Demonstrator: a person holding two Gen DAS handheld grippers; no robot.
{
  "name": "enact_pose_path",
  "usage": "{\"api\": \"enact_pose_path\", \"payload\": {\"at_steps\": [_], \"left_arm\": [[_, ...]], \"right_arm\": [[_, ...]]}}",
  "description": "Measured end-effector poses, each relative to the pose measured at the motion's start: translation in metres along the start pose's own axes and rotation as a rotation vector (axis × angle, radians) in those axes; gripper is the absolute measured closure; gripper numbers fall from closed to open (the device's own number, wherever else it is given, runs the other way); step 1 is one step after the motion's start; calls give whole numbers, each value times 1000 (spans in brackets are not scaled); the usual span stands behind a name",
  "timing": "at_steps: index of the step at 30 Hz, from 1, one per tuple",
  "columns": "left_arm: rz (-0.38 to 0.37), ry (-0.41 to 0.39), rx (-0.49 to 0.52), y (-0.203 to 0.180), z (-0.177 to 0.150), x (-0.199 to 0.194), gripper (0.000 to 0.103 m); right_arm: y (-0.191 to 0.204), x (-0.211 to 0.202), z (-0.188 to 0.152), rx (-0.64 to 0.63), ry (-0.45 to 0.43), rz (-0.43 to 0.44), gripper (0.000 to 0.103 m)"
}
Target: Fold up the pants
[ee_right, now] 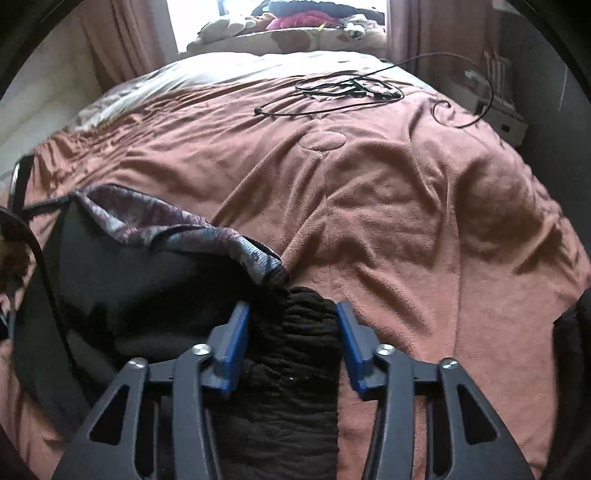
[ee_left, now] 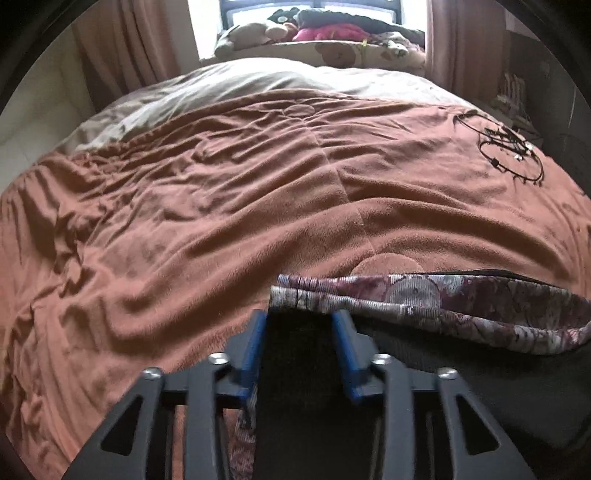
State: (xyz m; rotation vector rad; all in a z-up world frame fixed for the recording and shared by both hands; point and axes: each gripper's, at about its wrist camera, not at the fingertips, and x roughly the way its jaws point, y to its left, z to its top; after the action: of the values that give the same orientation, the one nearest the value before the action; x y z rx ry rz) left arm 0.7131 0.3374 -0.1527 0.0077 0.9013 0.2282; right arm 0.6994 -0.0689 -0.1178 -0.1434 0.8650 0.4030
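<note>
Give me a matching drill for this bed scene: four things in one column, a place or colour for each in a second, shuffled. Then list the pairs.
Things:
1. Blanket
2. Cable
3. Soft toys
4. Pants

Descriptions:
A. black, between the gripper fingers
B. heaped by the window
C. rust-brown, covering the bed
D. thin, black, coiled loose at the far side of the bed

Pairs: 1-C, 2-D, 3-B, 4-A

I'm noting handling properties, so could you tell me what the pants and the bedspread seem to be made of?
Pants: probably a soft black knit, matte, ribbed and gathered.
Bedspread: likely fleece, going by its fuzzy nap and soft wrinkles.
</note>
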Motion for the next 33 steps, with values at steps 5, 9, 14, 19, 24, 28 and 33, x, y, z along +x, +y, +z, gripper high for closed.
{"api": "enact_pose_path", "payload": {"at_steps": [5,9,14,19,24,28,33], "left_arm": [[51,-50,16,-3,1,-10,96],[84,-97,-9,2,8,-25,96],[95,-99,-20,3,25,-22,96],[117,-50,-27,-6,31,5,96],[126,34,-6,-16,25,29,89],[111,37,-42,-8,19,18,51],[76,15,-112,12,16,-11,44]], "right_arm": [[4,-13,-4,3,-54,-47,74],[11,-28,-5,9,-106,-68,74],[13,-33,-1,21,-145,-85,74],[9,-8,3,60,-126,-117,74],[7,30,0,90,-43,-155,67],[4,23,-3,112,-69,-152,34],[-4,-5,-6,126,-107,-99,31]]}}
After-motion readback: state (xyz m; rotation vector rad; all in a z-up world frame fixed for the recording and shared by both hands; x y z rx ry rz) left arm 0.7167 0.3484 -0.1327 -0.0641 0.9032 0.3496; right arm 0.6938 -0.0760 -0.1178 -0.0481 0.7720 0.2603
